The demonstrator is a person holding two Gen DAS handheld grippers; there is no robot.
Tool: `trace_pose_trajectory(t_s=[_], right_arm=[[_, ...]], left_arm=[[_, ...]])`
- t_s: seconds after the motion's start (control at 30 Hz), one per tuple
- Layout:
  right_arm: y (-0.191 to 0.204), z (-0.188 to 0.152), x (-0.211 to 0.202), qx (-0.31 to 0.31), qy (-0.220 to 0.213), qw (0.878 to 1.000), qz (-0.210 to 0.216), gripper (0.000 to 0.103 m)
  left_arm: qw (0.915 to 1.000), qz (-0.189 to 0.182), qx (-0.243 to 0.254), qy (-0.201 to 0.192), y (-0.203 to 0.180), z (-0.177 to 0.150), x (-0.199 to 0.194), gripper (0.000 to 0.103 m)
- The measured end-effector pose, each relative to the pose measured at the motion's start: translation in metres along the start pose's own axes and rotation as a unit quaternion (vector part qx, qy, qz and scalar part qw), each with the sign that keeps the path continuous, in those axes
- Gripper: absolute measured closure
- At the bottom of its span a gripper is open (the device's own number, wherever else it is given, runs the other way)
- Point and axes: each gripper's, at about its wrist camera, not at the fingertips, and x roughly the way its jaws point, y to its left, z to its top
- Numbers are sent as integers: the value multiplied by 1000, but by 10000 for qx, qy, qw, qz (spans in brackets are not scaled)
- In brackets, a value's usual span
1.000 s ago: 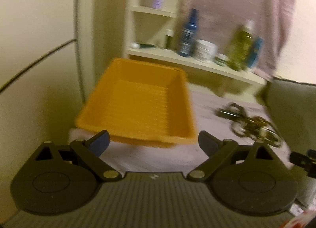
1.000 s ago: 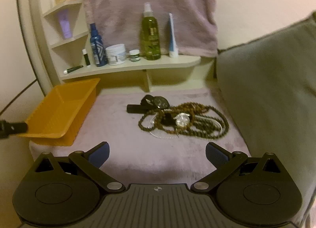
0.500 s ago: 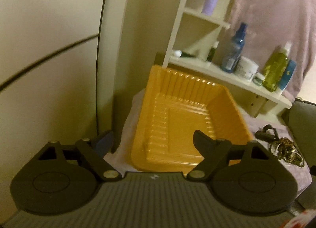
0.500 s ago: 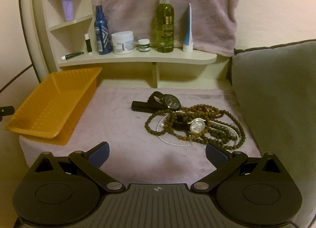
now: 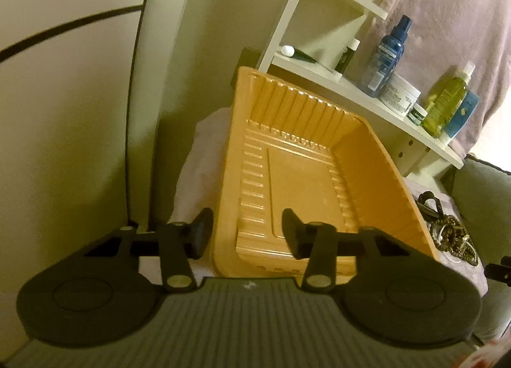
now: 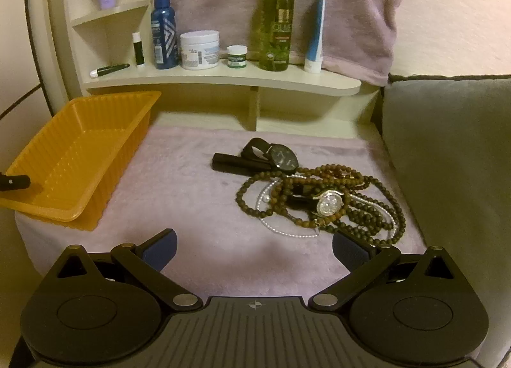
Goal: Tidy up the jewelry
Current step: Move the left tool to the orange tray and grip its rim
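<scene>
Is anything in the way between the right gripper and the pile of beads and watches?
Nothing visible. Only bare purple cloth lies between the open right gripper and the jewelry pile; the orange tray sits off to the left.

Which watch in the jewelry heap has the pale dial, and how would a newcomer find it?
Start at the pinkish-purple cloth below the shelf of bottles, then go to the tangle of brown bead necklaces on its right half. The silver watch lies inside that tangle; its pale, glittery round face sets it apart from the black-faced watch behind the beads.
</scene>
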Motion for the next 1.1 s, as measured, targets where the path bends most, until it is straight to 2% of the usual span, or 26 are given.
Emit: trace_pose_trajectory(t_s=[0.2,0.3,0.37,0.5,0.8,0.83,1.1], right_arm=[[2,2,5,4,4,10000,25,0],[1,1,6,22,-2,10000,36,0],[-1,1,6,59,3,10000,46,0],[-5,1,4,130,-19,9999,39,0],[-18,-3,3,337,-91,9994,63,0],[-20,-3,3,354,-97,9993,66,0],[-39,-11,9,482,-205,9986,10,0]], left_arm=[[10000,24,-25,72,-1,1,3,72],[9999,7,-23,155,-1,1,4,79],[9998,-17,8,208,-2,0,6,80],[9995,153,198,169,-8,1,6,87],[9911,694,1124,176,-41,3,-8,93],[9910,625,1172,-159,-45,2,-11,94],[9736,1020,2026,-261,-86,1,-28,95]])
